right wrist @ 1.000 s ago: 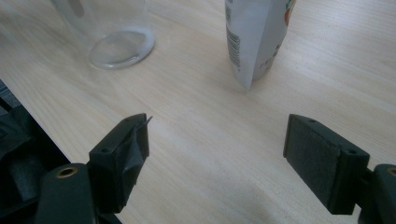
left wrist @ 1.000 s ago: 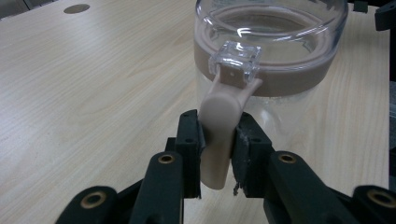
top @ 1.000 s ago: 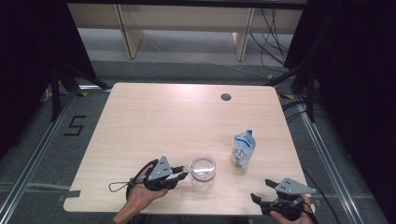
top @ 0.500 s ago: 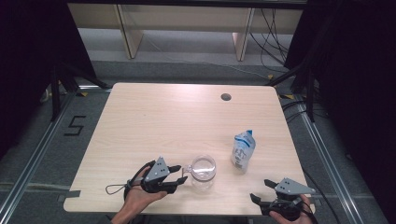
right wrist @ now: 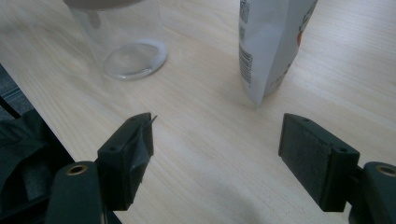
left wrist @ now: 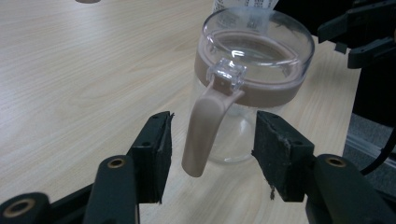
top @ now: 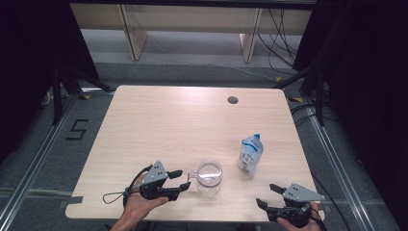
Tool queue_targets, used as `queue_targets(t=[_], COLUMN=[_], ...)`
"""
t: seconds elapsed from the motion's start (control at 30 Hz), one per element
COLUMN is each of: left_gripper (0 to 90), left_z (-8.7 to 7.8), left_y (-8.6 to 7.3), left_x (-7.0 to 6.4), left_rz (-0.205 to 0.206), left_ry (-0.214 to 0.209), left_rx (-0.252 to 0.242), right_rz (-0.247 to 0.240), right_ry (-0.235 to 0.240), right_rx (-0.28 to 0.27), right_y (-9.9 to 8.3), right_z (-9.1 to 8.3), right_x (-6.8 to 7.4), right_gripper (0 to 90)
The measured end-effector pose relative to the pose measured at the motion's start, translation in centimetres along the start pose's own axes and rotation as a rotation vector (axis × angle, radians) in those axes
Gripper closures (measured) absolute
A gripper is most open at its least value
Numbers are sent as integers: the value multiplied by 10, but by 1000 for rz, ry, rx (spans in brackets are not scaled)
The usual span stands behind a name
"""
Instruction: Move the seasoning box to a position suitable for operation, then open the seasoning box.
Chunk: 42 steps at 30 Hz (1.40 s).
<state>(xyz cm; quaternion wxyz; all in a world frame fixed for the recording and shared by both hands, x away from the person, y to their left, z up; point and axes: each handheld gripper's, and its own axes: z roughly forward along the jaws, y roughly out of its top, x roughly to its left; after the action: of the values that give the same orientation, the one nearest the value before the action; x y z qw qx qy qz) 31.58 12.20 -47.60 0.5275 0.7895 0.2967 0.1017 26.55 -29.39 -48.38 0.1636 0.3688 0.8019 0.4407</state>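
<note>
A clear glass jar with a brownish lid band and a beige handle stands near the table's front edge. In the left gripper view the jar is close ahead and its handle hangs between the two pads without touching either. My left gripper is open around that handle. A white and blue pouch stands upright to the right of the jar. My right gripper is open at the front right corner, empty, short of the pouch.
The wooden table has a round cable hole at the back right. Its front edge lies right under both hands. Grey floor with rails surrounds the table, and shelving stands beyond the far side.
The left gripper has crept slightly right toward the jar's handle. The right gripper, the jar and the pouch have stayed put.
</note>
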Motion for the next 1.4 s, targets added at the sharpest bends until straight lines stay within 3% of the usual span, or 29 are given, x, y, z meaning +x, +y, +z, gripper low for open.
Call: queue_targets(t=[0.03, 0.07, 0.13, 0.23, 0.3, 0.33, 0.4, 0.6, 0.67, 0.77, 0.87, 0.93, 1.4], left_gripper=[466, 466, 467, 471, 475, 477, 481, 500, 507, 512, 522, 531, 543], left_z=[-1, -2, -2, -5, -4, -5, -5, -6, -6, -7, -8, -8, -1], left_y=[0, 1, 1, 3, 4, 6, 8, 15, 16, 18, 20, 22, 30], left_x=[0, 0, -1, 0, -1, 0, 0, -1, -2, -3, -4, -3, -7], left_rz=[-2, -6, -37, -22, -52, -28, -36, -34, -26, -17, -34, -12, -8], left_ry=[-1, 2, -7, 0, -12, -12, -17, -14, -12, -16, -13, -23, -37], left_rx=[-1, -1, -12, -7, -19, -15, -21, -24, -22, -30, -34, -41, -47], right_rz=[-9, -4, 3, -13, -18, 7, -4, -5, 0, -6, -13, -4, -9], right_ry=[-21, 0, -6, 7, 2, -4, 15, -3, 18, 12, 24, 16, 23], right_rx=[-7, -9, -18, -28, -34, -28, -25, -26, -24, -19, -14, -10, -16], right_y=[0, 1, 2, 3, 2, 2, 2, 1, 1, 3, 3, 3, 3], right_z=[-1, 0, 0, 1, 2, 1, 2, 1, 3, 4, 5, 4, 6], right_x=[0, 0, 1, 1, 1, 3, 1, 0, 1, 2, 2, 3, 3], right_gripper=[286, 289, 298, 308, 310, 310, 313, 313, 314, 314, 313, 313, 313])
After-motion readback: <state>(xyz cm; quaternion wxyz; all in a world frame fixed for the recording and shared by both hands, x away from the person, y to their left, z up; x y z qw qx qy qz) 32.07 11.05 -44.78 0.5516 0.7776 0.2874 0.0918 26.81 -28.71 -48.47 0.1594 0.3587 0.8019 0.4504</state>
